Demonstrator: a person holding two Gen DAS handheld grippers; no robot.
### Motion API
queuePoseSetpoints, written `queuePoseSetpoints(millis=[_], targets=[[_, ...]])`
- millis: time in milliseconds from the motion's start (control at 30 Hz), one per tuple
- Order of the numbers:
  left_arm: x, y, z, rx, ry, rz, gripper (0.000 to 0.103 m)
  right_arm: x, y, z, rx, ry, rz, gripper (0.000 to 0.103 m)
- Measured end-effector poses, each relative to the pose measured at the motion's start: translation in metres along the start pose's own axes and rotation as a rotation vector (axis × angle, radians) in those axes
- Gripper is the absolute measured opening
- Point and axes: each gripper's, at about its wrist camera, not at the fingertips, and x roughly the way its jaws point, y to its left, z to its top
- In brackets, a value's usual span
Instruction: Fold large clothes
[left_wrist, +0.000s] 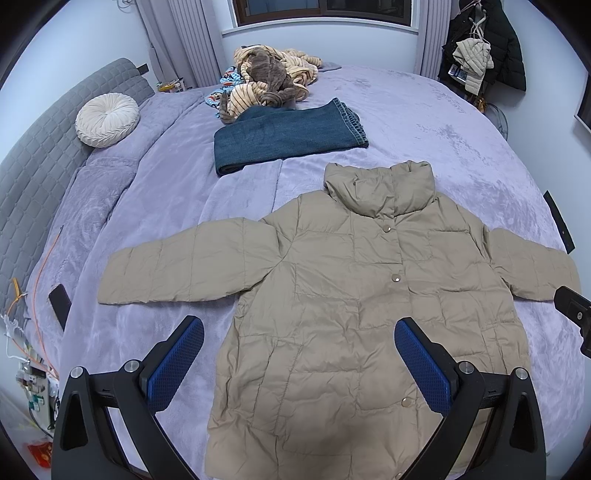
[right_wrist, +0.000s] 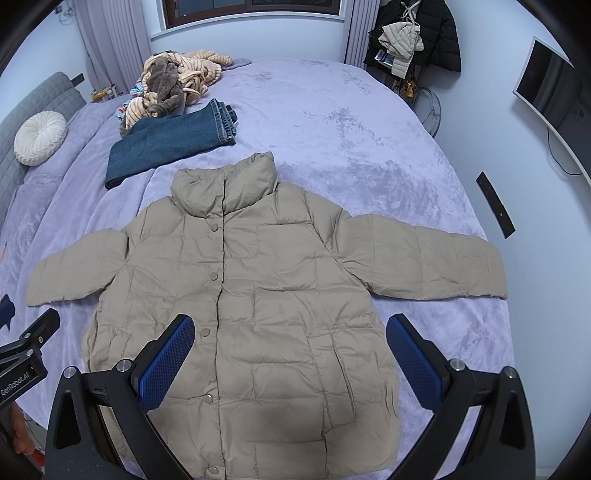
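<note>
Right-wrist view alone shows monitor (right_wrist: 550, 92).

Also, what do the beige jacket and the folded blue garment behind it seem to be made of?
The beige jacket looks like thin, matte synthetic shell over padding: quilted squares, fine crinkles, snap buttons. The folded blue garment looks like denim: coarse blue weave, paler stitched hems. Exact fibres cannot be told.

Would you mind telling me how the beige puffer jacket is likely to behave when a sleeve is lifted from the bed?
The puffer jacket will probably be floppy: it lies flat and creased, so a lifted sleeve should drape and tug the body along. Its quilted, puffy panels suggest it is light for its size. The smooth, faintly shiny shell may slip in a shallow pinch and slide over the plush bedspread.
</note>
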Motion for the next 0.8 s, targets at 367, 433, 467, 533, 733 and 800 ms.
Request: queuePoseSetpoints(millis=[367,433,467,533,733,800], targets=[[0.004,-0.0033,-0.0003,0.001,0.0,-0.001,0.103,-0.0001,0.0002,0.0,0.0,-0.001,0.0,0.103],[0.0042,-0.0033,-0.0002,0.001,0.0,-0.001,0.103,0.0008,-0.0003,-0.0005,0.0,-0.001,0.001,0.103],[0.004,-0.0033,-0.0002,0.001,0.0,-0.001,0.103,0.0007,-0.0003,-0.0005,-0.001,-0.001,0.0,0.103],[0.0041,-0.0034,-0.0002,0.002,0.0,-0.001,0.103,0.0008,-0.0004,-0.0005,0.001,-0.001,0.0,0.103],[0.0036,-0.0031,-0.0003,0.002,0.001,0.0,0.103,0.0008,-0.0003,-0.0007,0.001,-0.001,0.001,0.103],[0.0039,-0.0032,-0.0002,0.001,0.001,-0.001,0.103,0.0008,-0.0002,-0.0007,0.0,-0.001,0.0,0.103]])
